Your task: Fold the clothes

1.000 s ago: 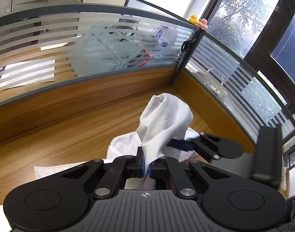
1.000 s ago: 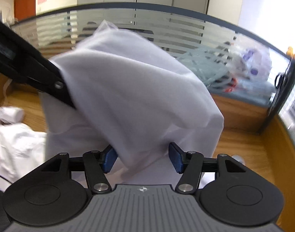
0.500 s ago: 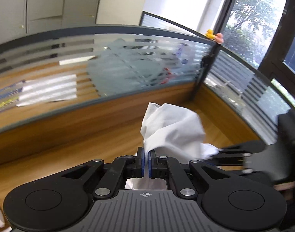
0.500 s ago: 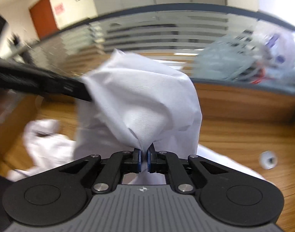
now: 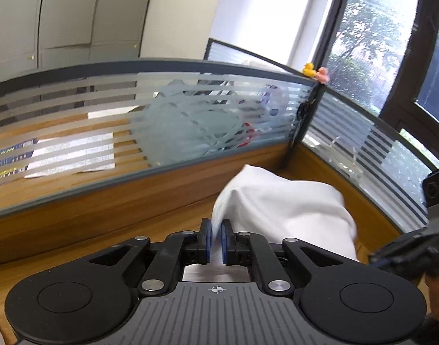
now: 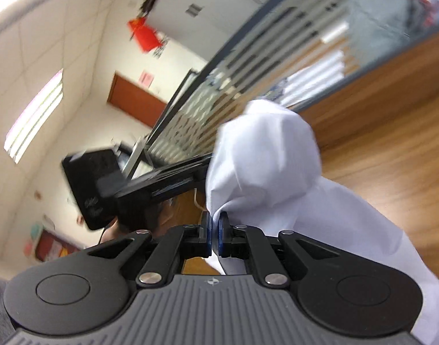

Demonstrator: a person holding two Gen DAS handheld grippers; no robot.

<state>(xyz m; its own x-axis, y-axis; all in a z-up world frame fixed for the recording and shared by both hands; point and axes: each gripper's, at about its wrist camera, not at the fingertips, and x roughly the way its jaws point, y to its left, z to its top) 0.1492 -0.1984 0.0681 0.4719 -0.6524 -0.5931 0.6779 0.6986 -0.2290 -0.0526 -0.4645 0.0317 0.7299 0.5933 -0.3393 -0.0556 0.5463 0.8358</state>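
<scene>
**Holding a white garment aloft in both grippers**

Pinching the white garment (image 5: 285, 210) between nearly closed pads, the left gripper (image 5: 216, 241) has a fold of cloth squeezed in the narrow gap, and the fabric bulges up and to the right from there. The right gripper (image 6: 215, 237) grips the same garment (image 6: 265, 155) in its own view, pads drawn almost together on a fold at its lower left edge. From there the cloth balloons upward, then trails down to the right past the gripper body.

The garment hangs bunched and rounded above the wooden bench (image 5: 75, 230), not flat on it; how much of it touches the bench is hidden behind the gripper bodies. The right wrist view is steeply tilted and blurred, so that gripper seems to be turning or swinging. In the left view the other gripper shows as a dark blur at the right edge, close by, so the two holds are near each other.

By my judgement the step in hand is lifting and sorting out the cloth to find its shape, though it could equally be carrying a gathered part across for a fold. Either way, what comes next needs both pinches kept firm and the cloth drawn taut between them, so it can settle smooth on the bench rather than crumpled.
</scene>
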